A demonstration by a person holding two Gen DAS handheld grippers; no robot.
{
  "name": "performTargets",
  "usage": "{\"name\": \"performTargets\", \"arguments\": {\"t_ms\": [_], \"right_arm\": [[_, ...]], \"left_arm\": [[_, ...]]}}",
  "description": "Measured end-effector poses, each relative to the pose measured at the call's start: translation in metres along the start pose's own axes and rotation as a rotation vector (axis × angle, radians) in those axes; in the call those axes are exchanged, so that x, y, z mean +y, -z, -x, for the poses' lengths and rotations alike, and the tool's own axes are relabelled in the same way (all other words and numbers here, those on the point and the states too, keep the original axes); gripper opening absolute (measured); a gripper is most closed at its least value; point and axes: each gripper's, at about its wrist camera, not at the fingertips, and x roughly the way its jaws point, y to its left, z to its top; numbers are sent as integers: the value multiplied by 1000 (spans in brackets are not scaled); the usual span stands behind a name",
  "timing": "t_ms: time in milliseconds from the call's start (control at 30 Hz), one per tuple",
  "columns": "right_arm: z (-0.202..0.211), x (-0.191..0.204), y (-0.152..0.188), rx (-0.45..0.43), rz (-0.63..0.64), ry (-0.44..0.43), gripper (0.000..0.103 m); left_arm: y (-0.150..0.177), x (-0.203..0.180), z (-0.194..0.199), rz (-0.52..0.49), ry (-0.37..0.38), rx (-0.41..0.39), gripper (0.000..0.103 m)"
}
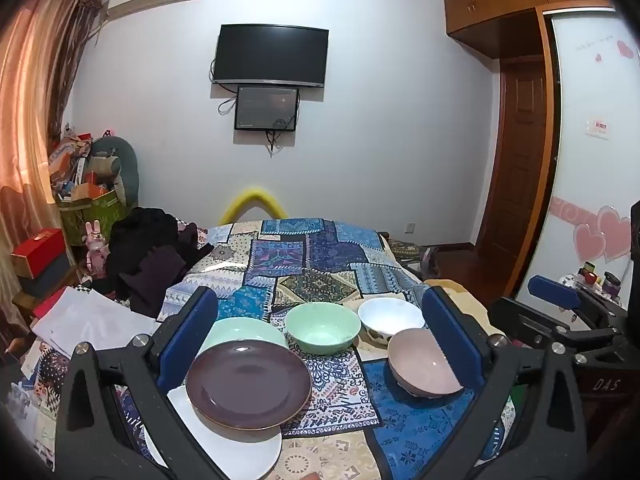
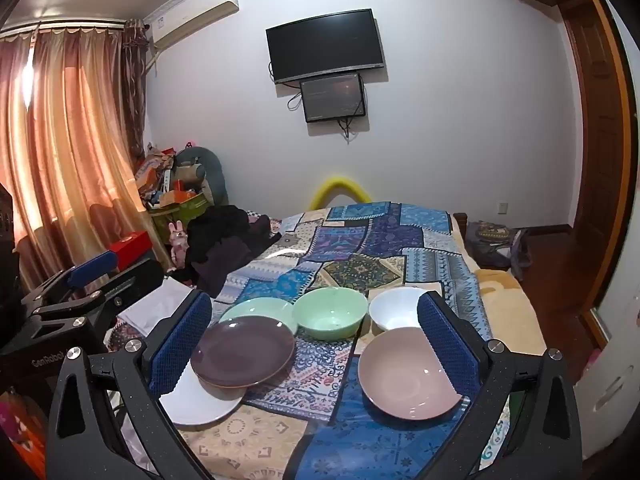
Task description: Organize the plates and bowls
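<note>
On the patchwork bed cover, a purple plate [image 1: 248, 384] [image 2: 243, 351] overlaps a white plate [image 1: 236, 448] [image 2: 200, 400] and a pale green plate [image 1: 244, 330] [image 2: 260, 309]. To the right stand a green bowl [image 1: 322, 328] [image 2: 330, 313], a white bowl [image 1: 390, 318] [image 2: 394, 309] and a pink bowl [image 1: 422, 362] [image 2: 408, 372]. My left gripper [image 1: 320, 348] is open and empty above the dishes. My right gripper [image 2: 316, 344] is open and empty too, and it shows at the right of the left wrist view [image 1: 560, 308].
Dark clothes [image 1: 148, 256] and white papers [image 1: 92, 320] lie on the bed's left side. Boxes [image 1: 40, 252] and a full green bag [image 1: 92, 204] stand by the curtain. A TV [image 1: 272, 56] hangs on the far wall. A wardrobe [image 1: 592, 160] is at the right.
</note>
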Motion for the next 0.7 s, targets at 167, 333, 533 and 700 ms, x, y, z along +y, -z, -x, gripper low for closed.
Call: {"name": "performTargets", "arguments": {"t_ms": [167, 333, 533, 700], "right_arm": [[0, 0, 0, -1, -1, 2, 103], [-2, 1, 1, 4, 1, 2, 103], [-3, -1, 1, 6, -2, 0, 103], [-4, -2, 0, 7, -1, 0, 103]], "left_arm": [[-1, 0, -1, -6, 4, 16, 103], [5, 7, 2, -5, -2, 11, 103], [6, 10, -5, 4, -4, 16, 103], [7, 10, -7, 5, -4, 16, 103]]}}
